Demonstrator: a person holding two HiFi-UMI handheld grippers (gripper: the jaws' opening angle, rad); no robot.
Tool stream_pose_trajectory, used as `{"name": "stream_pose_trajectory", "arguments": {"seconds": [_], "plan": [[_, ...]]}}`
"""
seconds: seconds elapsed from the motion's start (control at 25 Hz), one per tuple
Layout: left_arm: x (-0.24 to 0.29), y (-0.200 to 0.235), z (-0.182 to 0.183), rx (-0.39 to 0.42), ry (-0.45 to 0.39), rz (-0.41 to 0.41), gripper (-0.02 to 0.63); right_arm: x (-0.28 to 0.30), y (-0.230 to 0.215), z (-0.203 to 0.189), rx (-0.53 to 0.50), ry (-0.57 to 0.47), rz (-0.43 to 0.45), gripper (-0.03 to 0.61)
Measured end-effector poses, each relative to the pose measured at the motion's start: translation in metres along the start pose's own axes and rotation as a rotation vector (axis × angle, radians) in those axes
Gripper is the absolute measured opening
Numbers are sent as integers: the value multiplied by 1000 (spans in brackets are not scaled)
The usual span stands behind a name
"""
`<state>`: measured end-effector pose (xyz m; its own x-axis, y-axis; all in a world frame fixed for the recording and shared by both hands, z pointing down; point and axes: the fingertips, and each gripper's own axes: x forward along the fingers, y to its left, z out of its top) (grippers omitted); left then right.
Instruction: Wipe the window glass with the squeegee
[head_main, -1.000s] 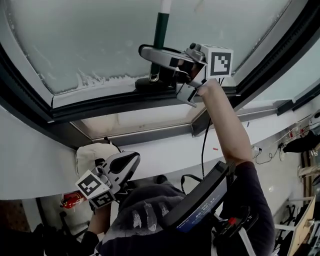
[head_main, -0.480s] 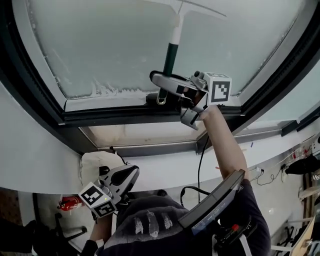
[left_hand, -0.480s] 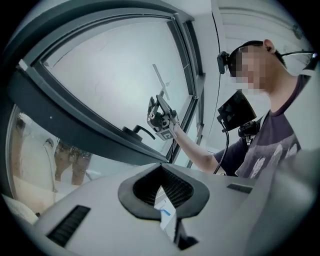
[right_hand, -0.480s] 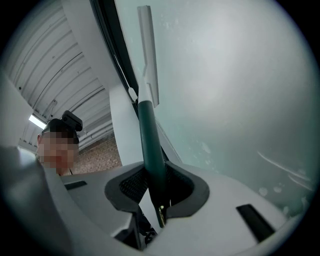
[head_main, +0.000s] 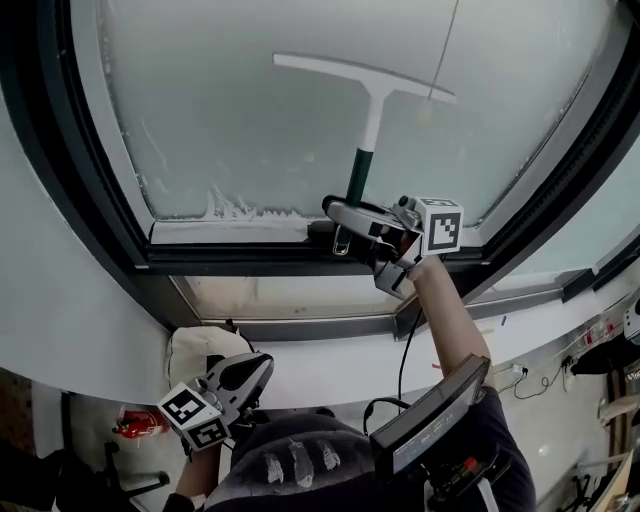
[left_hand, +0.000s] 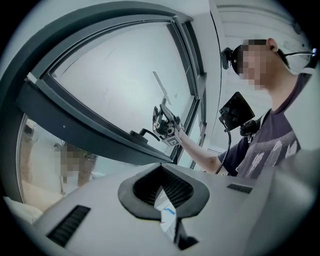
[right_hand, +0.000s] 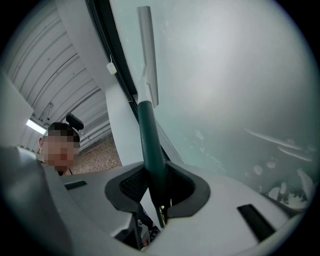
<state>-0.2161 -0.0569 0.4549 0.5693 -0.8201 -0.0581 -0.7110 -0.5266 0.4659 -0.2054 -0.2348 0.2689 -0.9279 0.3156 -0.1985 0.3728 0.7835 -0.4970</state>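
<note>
Frosted window glass (head_main: 250, 130) fills the head view, with the dark window frame (head_main: 250, 262) running under it and a ragged line of foam (head_main: 235, 208) along the bottom edge. Change from a second ago: the shot has tipped upward, so the whole squeegee (head_main: 371, 112) is in now, white blade against the pane. Before, only the green handle showed. My right gripper (head_main: 345, 212) sits lower in the picture than it did, though just as close above the frame, clamped on the handle's bottom end. Its marker cube (head_main: 441, 226) shows black-and-white squares. My left gripper (head_main: 258, 364) hangs low by my body, as before, jaws together. The print on the edge of the dark device (head_main: 430, 420) at my chest is too small to read.

Over to the left gripper view: my jaws are closed up, only a sliver between the pads, nothing held. Past them, the right gripper is up at the pane with the squeegee rising from it.

Right gripper view: jaws tight on the green handle, one pad each side, a metal loop (right_hand: 161, 214) poking out below the grip. White neck and blade run up against the glass, and blobs of foam cling at lower right.
</note>
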Motion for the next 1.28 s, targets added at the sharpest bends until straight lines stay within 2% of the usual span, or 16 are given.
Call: {"name": "stream_pose_trajectory", "arguments": {"seconds": [0.2, 0.32, 0.4, 0.52, 0.68, 1.28], "plan": [[3, 2, 0, 38, 50, -47, 6, -3, -6, -10, 17, -2, -27, 77], [7, -6, 18, 18, -14, -83, 6, -4, -9, -14, 27, 0, -31, 77], [4, -3, 17, 4, -24, -78, 6, -5, -11, -18, 32, -4, -28, 79], [-4, 11, -1, 13, 26, -50, 6, -5, -12, -21, 30, -16, -28, 80], [-8, 17, -13, -20, 40, -41, 6, -5, -18, -31, 37, -5, -28, 83], [26, -5, -21, -23, 96, -69, 6, -16, -32, -66, 94, 4, -22, 83]]}}
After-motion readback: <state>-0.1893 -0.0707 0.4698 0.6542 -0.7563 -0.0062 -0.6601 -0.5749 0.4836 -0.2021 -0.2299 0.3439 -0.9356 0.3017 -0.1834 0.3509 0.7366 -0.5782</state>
